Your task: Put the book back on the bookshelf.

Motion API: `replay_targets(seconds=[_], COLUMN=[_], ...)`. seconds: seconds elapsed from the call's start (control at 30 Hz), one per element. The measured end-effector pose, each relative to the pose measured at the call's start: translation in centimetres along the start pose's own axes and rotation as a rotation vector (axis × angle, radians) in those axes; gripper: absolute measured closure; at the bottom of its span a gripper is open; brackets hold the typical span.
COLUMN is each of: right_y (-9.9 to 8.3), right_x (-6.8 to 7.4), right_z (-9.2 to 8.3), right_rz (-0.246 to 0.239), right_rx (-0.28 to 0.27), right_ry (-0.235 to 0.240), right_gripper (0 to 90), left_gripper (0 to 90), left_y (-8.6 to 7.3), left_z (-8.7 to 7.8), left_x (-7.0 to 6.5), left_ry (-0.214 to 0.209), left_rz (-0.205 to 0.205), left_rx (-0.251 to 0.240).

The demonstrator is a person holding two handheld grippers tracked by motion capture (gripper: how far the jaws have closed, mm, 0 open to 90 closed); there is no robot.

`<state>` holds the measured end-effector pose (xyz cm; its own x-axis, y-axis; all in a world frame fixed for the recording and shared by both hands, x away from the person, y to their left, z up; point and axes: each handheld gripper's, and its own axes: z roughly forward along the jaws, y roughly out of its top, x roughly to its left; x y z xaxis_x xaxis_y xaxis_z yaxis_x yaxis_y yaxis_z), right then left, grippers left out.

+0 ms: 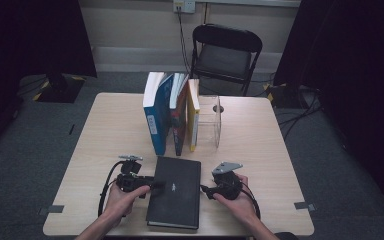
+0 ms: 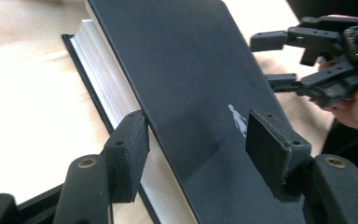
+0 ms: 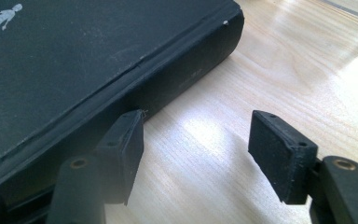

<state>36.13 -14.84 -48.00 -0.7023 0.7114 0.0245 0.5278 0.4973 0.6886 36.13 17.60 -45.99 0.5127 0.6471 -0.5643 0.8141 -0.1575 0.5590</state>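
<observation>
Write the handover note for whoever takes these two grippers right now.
Left gripper: jaws astride the page edge of the flat black hardcover book, one above its cover, one below; contact unclear.
Right gripper: open beside the book's spine, empty.
Book lies flat at the near edge of the pale wooden table; the row of upright books stands behind it against a clear bookend.
Done: nothing lifted. Left, probably: grip, stand it in the row.

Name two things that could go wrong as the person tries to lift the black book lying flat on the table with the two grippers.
1. The left gripper straddles only the front cover of the black book, whose fore-edge pages show beneath; lifting could open the cover instead of raising the book.
2. The right gripper stands open beside the spine, gripping nothing, so the book may slide toward the upright books.
</observation>
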Motion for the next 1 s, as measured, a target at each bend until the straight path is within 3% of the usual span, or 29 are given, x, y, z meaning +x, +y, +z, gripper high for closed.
replay_targets(seconds=[0.07,0.23,0.4,0.43,0.5,0.6,0.63,0.7,0.83,1.0], right_y=[0.0,0.0,0.0,0.0,0.0,0.0,0.0,0.0,0.0,0.0], right_x=[0.0,0.1,0.0,0.0,0.0,0.1,0.1,0.1,0.0,-0.1], right_z=[0.0,0.0,0.0,0.0,0.0,-0.1,-0.1,-0.2,-0.1,-0.1], right_rz=[0.000,0.000,0.000,0.000,-0.002,-0.003,-0.002,-0.004,0.004,0.007], right_rx=[0.000,0.000,0.000,-0.001,-0.001,-0.002,-0.004,-0.004,-0.004,-0.002], right_ry=[-0.001,-0.003,0.000,0.003,0.002,0.004,0.007,0.006,0.012,0.015], right_gripper=[35.9,36.0,35.9,35.8,35.8,35.7,35.5,35.3,34.1,34.1], left_gripper=[40.6,41.3,43.1,45.9,42.1,41.8,43.8,45.1,46.9,51.3], left_y=[-0.3,-0.5,-0.6,-0.9,-0.9,-0.8,-0.7,-0.4,0.6,1.7], left_z=[-0.2,-1.1,-0.8,-0.4,0.1,0.5,0.8,1.2,2.3,3.9], left_x=[-0.2,-0.5,-0.5,-1.0,-1.8,-1.8,-1.0,-0.6,-0.4,0.0], left_ry=[-0.007,-0.070,-0.108,-0.150,-0.125,-0.100,-0.115,-0.126,-0.148,-0.178], left_rz=[-0.010,-0.036,-0.067,-0.055,-0.031,-0.021,-0.055,-0.067,-0.053,-0.085], left_rx=[-0.011,-0.060,-0.057,-0.039,-0.024,-0.010,-0.003,0.003,0.030,0.030])
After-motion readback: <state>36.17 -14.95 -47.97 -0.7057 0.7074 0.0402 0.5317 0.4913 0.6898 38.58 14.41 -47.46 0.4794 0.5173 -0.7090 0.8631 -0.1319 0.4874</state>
